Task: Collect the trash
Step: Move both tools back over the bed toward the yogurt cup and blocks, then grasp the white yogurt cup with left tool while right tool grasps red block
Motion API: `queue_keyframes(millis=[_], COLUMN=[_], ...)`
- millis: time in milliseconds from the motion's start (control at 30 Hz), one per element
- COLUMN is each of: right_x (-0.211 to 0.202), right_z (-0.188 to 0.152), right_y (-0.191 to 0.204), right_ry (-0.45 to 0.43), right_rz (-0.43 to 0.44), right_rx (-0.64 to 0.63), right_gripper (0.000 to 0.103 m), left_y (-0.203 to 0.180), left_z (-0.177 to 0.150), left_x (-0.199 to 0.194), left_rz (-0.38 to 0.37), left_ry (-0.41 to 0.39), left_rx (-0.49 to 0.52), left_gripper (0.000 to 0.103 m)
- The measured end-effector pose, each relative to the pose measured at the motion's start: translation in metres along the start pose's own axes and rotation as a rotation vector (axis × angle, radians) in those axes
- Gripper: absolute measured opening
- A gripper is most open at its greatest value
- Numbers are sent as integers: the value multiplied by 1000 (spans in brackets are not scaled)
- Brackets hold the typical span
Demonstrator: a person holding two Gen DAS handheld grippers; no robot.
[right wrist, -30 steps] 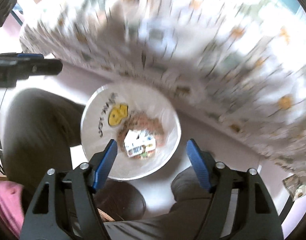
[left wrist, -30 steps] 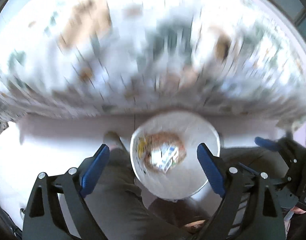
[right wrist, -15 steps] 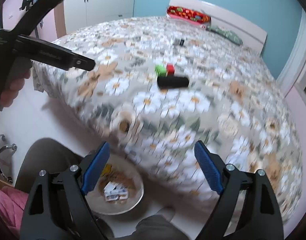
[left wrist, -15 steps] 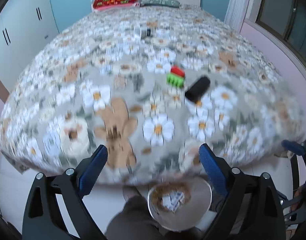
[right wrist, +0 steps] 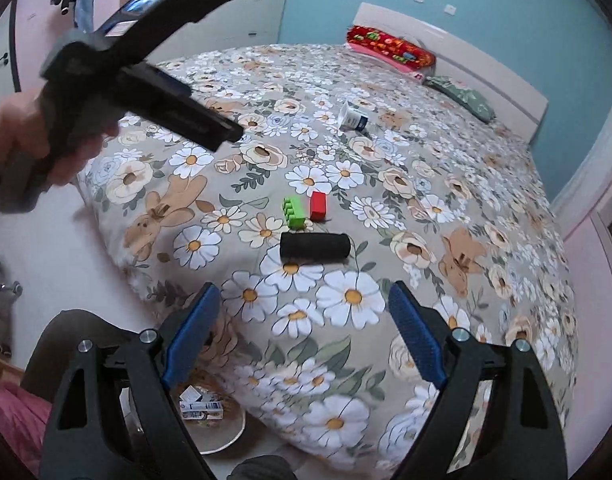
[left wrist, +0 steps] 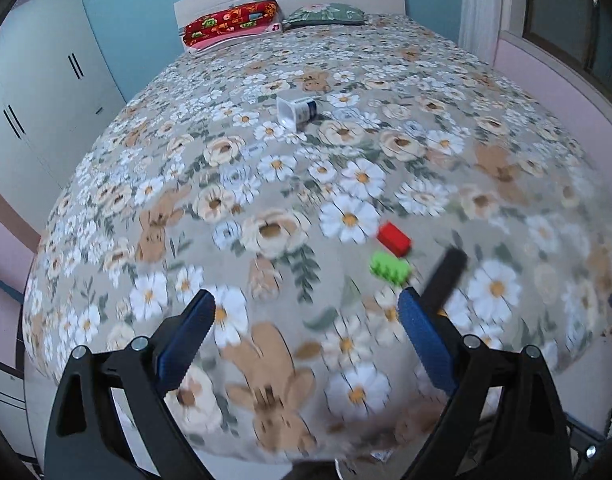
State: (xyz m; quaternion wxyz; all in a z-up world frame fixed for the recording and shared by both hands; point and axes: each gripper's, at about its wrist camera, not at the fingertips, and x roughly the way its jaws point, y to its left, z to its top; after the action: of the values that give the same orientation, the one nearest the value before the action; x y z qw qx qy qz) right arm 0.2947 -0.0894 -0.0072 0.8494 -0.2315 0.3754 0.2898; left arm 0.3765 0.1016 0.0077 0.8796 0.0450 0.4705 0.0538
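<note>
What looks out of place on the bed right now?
A cup lies tipped on its side mid-bed. Nearer the foot, a green block, a red block and a black roll lie loose on the floral cover. No spill is visible. Both grippers are open and empty.

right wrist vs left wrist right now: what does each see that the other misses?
Right wrist only: the trash bin on the floor with a small carton inside, plus the left gripper's body and the hand holding it.
Left wrist only: its own open left gripper.
Both: yogurt cup, green block, red block, black cylinder on the floral bed.
</note>
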Motion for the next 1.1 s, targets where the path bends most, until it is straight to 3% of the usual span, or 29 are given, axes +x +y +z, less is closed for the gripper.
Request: queue_keyframes(millis=[333,600,900,1100], right_x=[63,143,213,243], right_z=[47,80,92,100], right_y=[-31,-51,-70,-77], right_ry=[43,93,155,179], right_rz=[32,104,169,200], right_rx=[13,86,183,223], right_gripper=[85,85,85,85], left_y=[7,11,27,34], left_z=[58,98,153,196], left_x=[62,124,188,226], left_rz=[33,42,55,74], left_ry=[10,25,-1,-28], left_rx=[1,12,34,104], left_gripper=[94,94,94,94])
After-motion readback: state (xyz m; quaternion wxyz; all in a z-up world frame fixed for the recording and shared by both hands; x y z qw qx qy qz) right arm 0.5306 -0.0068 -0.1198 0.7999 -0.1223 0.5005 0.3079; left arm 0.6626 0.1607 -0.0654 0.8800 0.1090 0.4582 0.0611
